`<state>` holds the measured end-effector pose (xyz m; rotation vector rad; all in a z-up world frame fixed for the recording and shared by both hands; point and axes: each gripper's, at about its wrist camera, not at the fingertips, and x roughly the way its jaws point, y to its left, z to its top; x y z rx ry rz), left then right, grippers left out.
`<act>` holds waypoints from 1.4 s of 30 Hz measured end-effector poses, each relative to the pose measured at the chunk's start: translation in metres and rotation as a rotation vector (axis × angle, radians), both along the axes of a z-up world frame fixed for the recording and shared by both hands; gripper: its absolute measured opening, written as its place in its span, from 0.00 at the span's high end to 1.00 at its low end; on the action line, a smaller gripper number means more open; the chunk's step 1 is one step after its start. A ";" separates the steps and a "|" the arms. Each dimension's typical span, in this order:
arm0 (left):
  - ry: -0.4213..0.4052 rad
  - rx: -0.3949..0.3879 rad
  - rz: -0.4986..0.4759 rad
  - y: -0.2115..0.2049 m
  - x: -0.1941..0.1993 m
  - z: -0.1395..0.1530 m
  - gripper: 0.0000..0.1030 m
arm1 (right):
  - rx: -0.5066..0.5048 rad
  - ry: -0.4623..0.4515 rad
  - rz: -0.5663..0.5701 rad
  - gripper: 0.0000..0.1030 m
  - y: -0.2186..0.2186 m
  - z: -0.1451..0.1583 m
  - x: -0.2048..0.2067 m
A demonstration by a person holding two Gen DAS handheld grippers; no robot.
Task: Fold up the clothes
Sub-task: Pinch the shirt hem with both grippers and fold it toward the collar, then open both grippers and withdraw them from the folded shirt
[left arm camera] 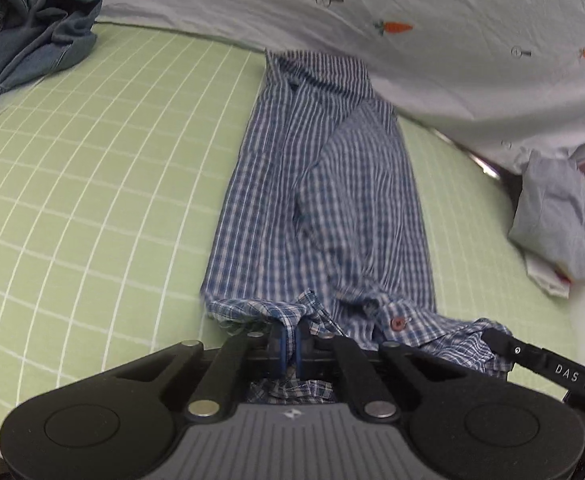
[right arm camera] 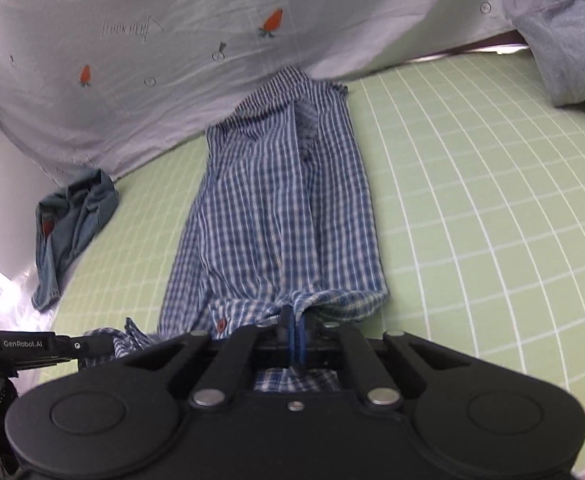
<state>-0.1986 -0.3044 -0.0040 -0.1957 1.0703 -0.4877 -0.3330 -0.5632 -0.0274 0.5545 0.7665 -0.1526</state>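
Observation:
A blue-and-white checked shirt (left arm camera: 316, 200) lies lengthwise on the green checked sheet (left arm camera: 92, 184), folded into a narrow strip, collar at the far end. My left gripper (left arm camera: 290, 332) is shut on the shirt's near hem at its left corner. In the right wrist view the same shirt (right arm camera: 284, 208) runs away from me, and my right gripper (right arm camera: 295, 328) is shut on the near hem at its right corner. The right gripper's tip (left arm camera: 504, 344) shows in the left wrist view, and the left gripper's tip (right arm camera: 88, 346) shows in the right wrist view. Both pinch cloth between blue pads.
A crumpled denim garment (left arm camera: 32, 40) lies at the far left, also visible in the right wrist view (right arm camera: 72, 232). A folded grey garment (left arm camera: 556, 220) sits at the right edge. A white quilt with carrot prints (left arm camera: 372, 20) borders the far side.

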 end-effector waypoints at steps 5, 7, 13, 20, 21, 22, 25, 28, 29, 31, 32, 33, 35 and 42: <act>-0.067 -0.026 0.032 -0.022 0.047 0.014 0.96 | 0.024 -0.062 -0.056 0.97 -0.024 0.005 0.047; -0.078 -0.034 0.043 -0.029 0.069 0.015 0.96 | 0.019 -0.074 -0.071 0.97 -0.033 0.004 0.065; -0.042 -0.009 0.065 -0.047 0.132 -0.013 0.96 | 0.011 -0.007 -0.080 0.97 -0.053 -0.032 0.119; 0.103 0.031 0.107 -0.056 0.177 -0.071 0.94 | 0.027 0.140 -0.082 0.96 -0.059 -0.081 0.168; 0.100 0.034 0.103 -0.057 0.178 -0.072 0.93 | 0.011 0.150 -0.068 0.96 -0.058 -0.083 0.171; 0.097 0.037 0.099 -0.058 0.180 -0.073 0.92 | 0.004 0.159 -0.060 0.95 -0.058 -0.085 0.173; 0.093 0.033 0.112 -0.057 0.182 -0.072 0.90 | 0.011 0.171 -0.066 0.93 -0.061 -0.084 0.177; 0.079 0.028 0.152 -0.051 0.182 -0.064 0.73 | 0.017 0.129 -0.108 0.79 -0.067 -0.073 0.174; 0.053 0.033 0.179 -0.048 0.181 -0.058 0.54 | -0.001 0.097 -0.126 0.67 -0.069 -0.064 0.170; -0.003 0.049 0.238 -0.040 0.175 -0.046 0.19 | -0.059 0.032 -0.159 0.60 -0.070 -0.046 0.160; -0.027 0.057 0.266 -0.034 0.172 -0.041 0.14 | -0.088 0.014 -0.170 0.59 -0.071 -0.039 0.155; -0.051 0.065 0.293 -0.028 0.168 -0.036 0.14 | -0.115 0.002 -0.180 0.58 -0.071 -0.033 0.149; -0.079 0.080 0.335 -0.016 0.161 -0.030 0.14 | -0.173 0.008 -0.193 0.58 -0.070 -0.027 0.140; -0.004 0.142 0.294 0.002 0.137 -0.055 0.13 | -0.181 0.110 -0.181 0.56 -0.060 -0.051 0.117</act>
